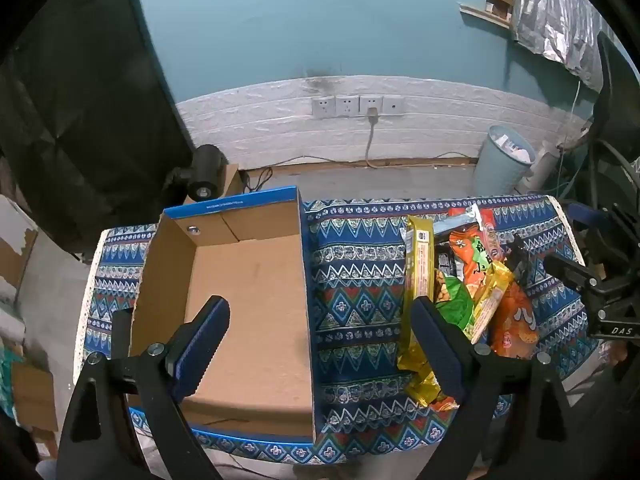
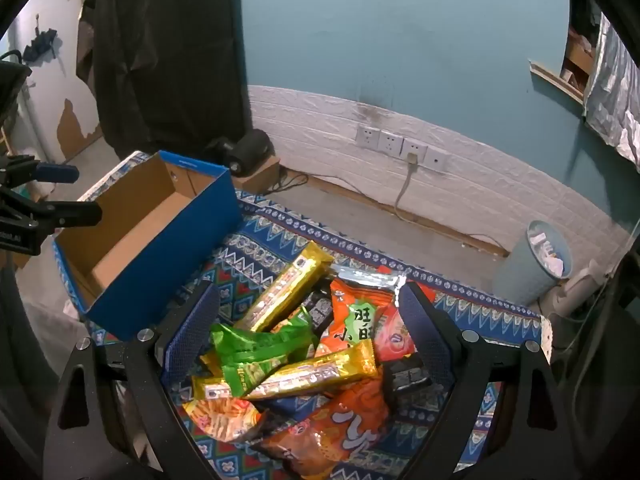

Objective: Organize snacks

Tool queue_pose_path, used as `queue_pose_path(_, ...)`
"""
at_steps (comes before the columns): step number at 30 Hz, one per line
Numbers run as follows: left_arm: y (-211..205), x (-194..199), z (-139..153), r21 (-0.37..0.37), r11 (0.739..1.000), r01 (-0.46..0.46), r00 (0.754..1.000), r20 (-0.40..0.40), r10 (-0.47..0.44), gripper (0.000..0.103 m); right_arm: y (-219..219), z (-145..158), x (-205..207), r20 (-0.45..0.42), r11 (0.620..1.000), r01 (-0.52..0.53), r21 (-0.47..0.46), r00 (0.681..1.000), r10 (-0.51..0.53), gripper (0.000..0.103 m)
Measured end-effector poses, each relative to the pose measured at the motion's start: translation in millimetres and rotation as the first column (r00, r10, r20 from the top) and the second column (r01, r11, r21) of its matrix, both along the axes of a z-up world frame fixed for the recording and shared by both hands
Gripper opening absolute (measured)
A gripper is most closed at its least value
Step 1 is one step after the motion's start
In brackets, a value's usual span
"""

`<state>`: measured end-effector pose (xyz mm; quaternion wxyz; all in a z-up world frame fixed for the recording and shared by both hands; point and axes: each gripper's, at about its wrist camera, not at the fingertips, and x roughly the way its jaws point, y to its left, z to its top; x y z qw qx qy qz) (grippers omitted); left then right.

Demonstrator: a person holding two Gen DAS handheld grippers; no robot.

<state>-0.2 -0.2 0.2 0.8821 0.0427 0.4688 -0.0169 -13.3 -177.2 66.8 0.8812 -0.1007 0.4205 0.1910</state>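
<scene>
My claws' fingers (image 1: 208,332) are matt black plastic with ribbed blue pads. The box (image 1: 248,280) is plain brown cardboard inside, glossy blue outside. The snack wrappers (image 2: 296,344) shine like foil and crinkled plastic. The tablecloth (image 1: 356,272) is patterned woven cloth.

box (image 1: 248,280): blue outside, plain brown cardboard inside. table cloth (image 1: 356,280): blue w/ white zigzags, red-green diamonds. snack pile (image 2: 304,344): gold bars, green bag, orange packs, silver-edged one. claw pads (image 1: 204,344) dark blue, frames black. wall (image 1: 312,20) teal, white brick-pattern strip below.
</scene>
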Motion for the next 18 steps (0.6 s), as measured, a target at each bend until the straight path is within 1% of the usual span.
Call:
queue_pose_path(12, 5.0, -3.6, 4.1, 0.002, 1.000, -0.001, 1.000, 0.025, 0.001, 0.093, 1.5, 1.9, 0.7, -0.002, 1.000, -0.001, 0.001, 1.000, 0.001, 0.089)
queue_pose_path(18, 2.3, -3.5, 3.5, 0.012, 1.000, 0.003, 1.000, 0.017, -0.003, 0.093, 0.8, -1.1, -1.3, -0.003, 1.000, -0.002, 0.001, 1.000, 0.002, 0.089)
